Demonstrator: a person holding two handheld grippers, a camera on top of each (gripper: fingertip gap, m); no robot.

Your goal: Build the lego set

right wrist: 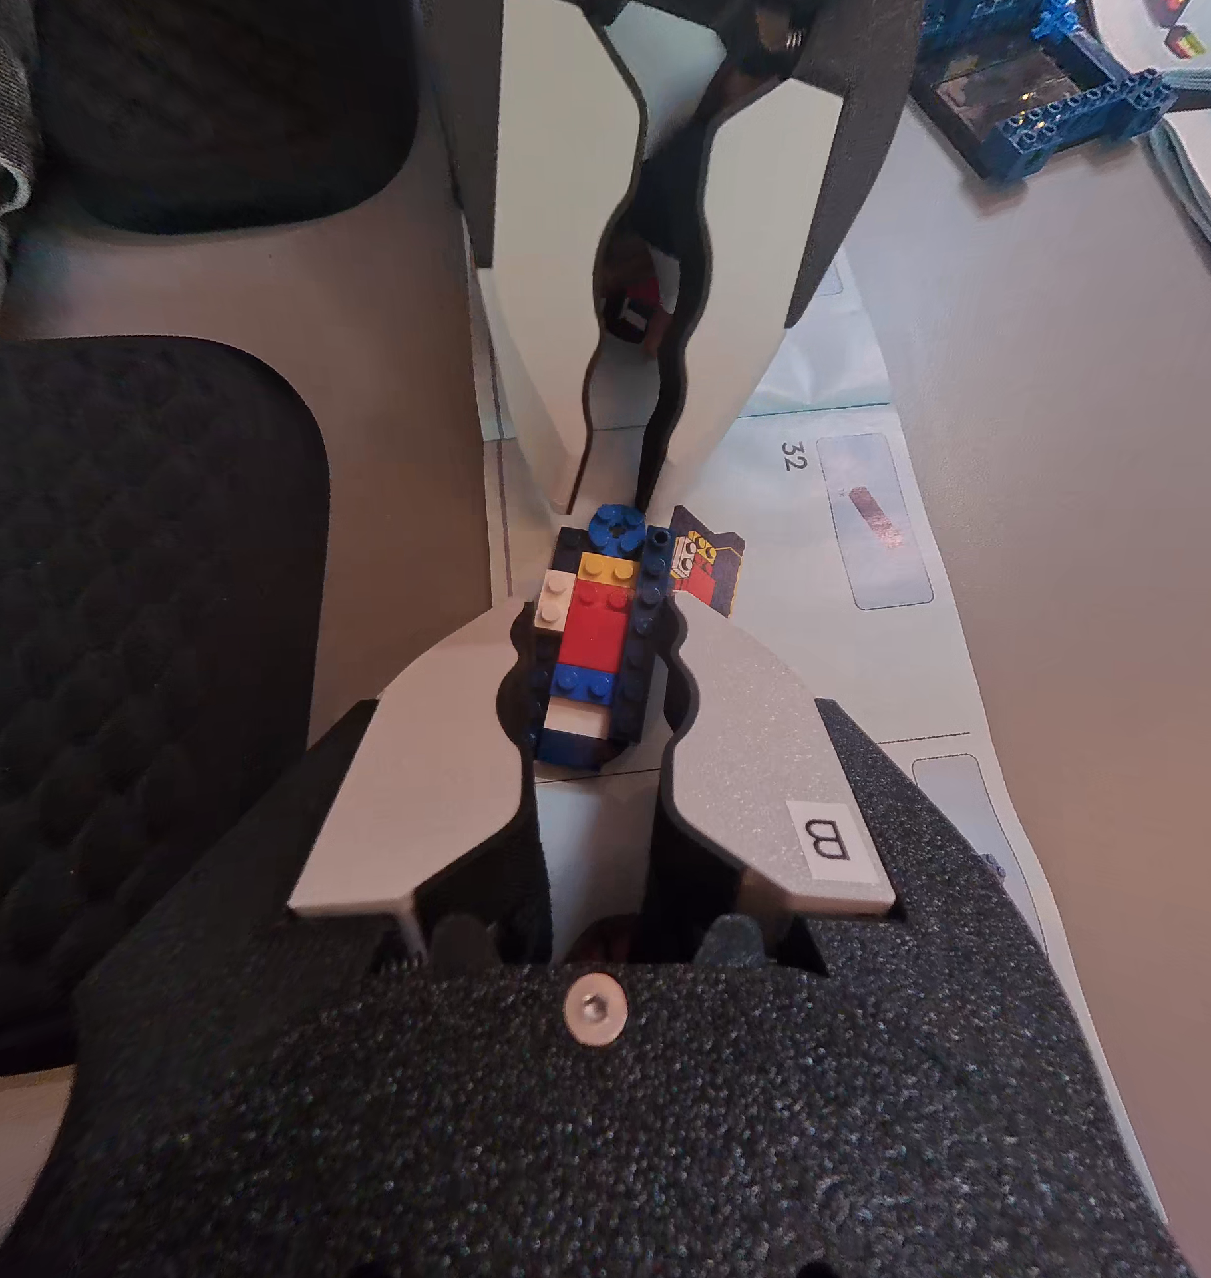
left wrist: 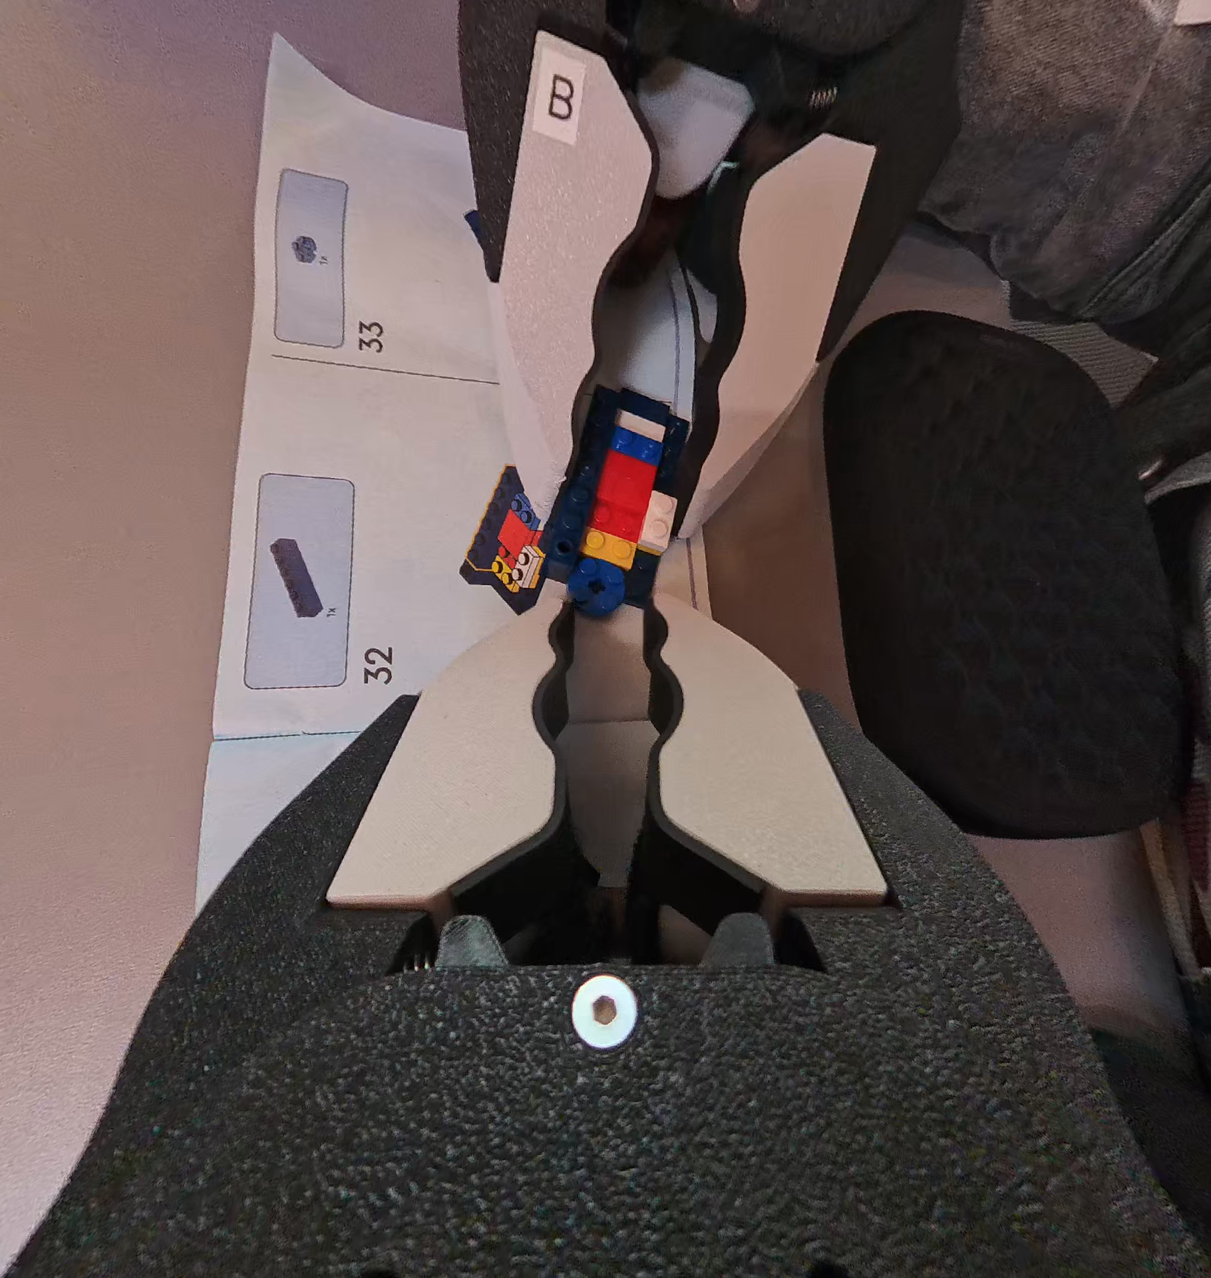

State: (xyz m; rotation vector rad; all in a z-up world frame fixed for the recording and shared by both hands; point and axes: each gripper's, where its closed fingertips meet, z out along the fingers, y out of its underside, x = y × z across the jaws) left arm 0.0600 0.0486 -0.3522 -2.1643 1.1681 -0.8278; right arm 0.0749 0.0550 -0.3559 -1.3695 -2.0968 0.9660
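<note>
Between my two grippers lies a small flat assembly of plastic toy bricks, dark blue at the edges with red, yellow, white and blue pieces on top. My right gripper is clamped on it: both grey fingers press against its long dark blue sides. Its long axis runs along these fingers, straight toward my left gripper, which faces it from the opposite side. At the far end sits a round blue stud piece, just at the left fingertips, whose jaws stand apart with nothing between them. Underneath all this lies a pale blue printed instruction sheet on the beige table, and a black padded chair seat is beside.
</note>
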